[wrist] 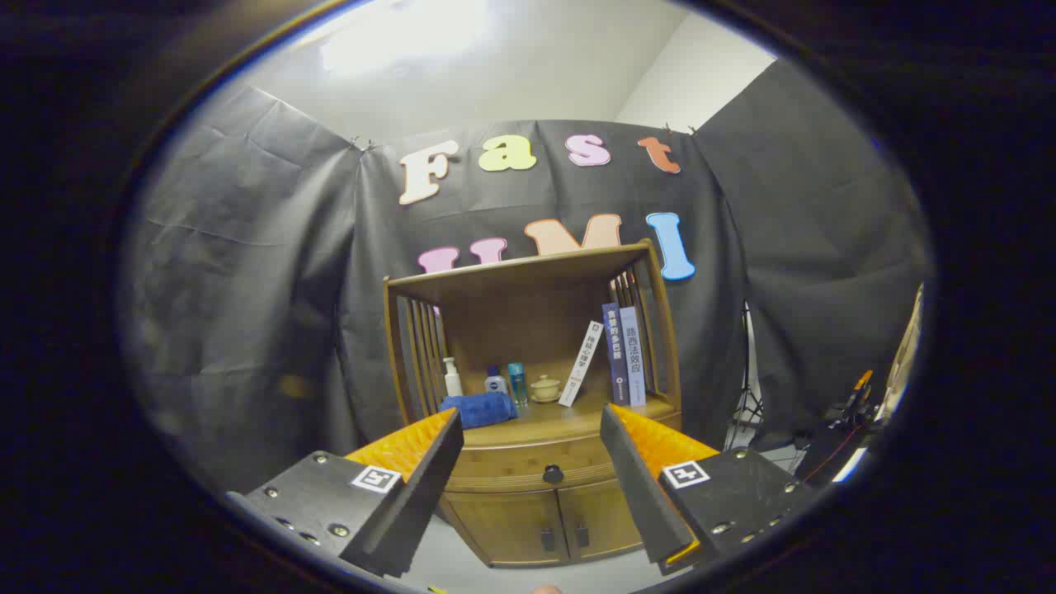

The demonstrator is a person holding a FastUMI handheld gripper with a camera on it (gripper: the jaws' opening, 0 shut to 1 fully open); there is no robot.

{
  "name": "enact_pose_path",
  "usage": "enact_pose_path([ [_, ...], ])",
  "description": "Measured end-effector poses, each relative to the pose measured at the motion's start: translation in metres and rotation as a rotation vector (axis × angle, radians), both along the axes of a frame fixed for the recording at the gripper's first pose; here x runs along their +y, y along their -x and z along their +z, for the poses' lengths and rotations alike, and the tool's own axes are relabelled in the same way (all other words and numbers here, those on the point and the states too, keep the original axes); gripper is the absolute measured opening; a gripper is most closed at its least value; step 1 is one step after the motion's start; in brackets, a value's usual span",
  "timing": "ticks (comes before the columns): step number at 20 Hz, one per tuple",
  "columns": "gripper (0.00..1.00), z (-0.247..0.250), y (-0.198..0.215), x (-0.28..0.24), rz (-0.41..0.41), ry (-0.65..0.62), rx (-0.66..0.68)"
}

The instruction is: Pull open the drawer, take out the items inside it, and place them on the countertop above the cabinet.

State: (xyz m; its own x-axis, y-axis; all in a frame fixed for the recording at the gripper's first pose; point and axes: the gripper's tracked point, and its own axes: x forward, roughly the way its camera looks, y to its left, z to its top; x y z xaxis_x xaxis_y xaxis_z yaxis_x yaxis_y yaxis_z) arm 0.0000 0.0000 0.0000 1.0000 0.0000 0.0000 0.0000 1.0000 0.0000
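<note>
A wooden cabinet (pixel 528 511) stands ahead against the black cloth wall. Its drawer (pixel 503 470) is closed, with a dark round knob (pixel 553 474) at its middle. My gripper (pixel 532 425) is open and holds nothing; its fingers frame the drawer front from a distance, with the knob between and a little below the tips. The countertop (pixel 569 412) above the drawer carries a folded blue cloth (pixel 478 408), a white pump bottle (pixel 452 378), two small bottles (pixel 506 382), a small lidded pot (pixel 544 388) and three books (pixel 619 355). What lies inside the drawer is hidden.
Two lower cabinet doors (pixel 549 520) with dark handles sit under the drawer. A slatted shelf top (pixel 520 276) roofs the countertop. Stands and cables (pixel 841 421) crowd the floor to the cabinet's right.
</note>
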Motion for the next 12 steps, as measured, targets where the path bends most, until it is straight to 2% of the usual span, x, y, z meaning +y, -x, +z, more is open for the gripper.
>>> enact_pose_path([
  [12,1.0,-0.018,-0.001,0.002,0.003,0.027,0.048],
])
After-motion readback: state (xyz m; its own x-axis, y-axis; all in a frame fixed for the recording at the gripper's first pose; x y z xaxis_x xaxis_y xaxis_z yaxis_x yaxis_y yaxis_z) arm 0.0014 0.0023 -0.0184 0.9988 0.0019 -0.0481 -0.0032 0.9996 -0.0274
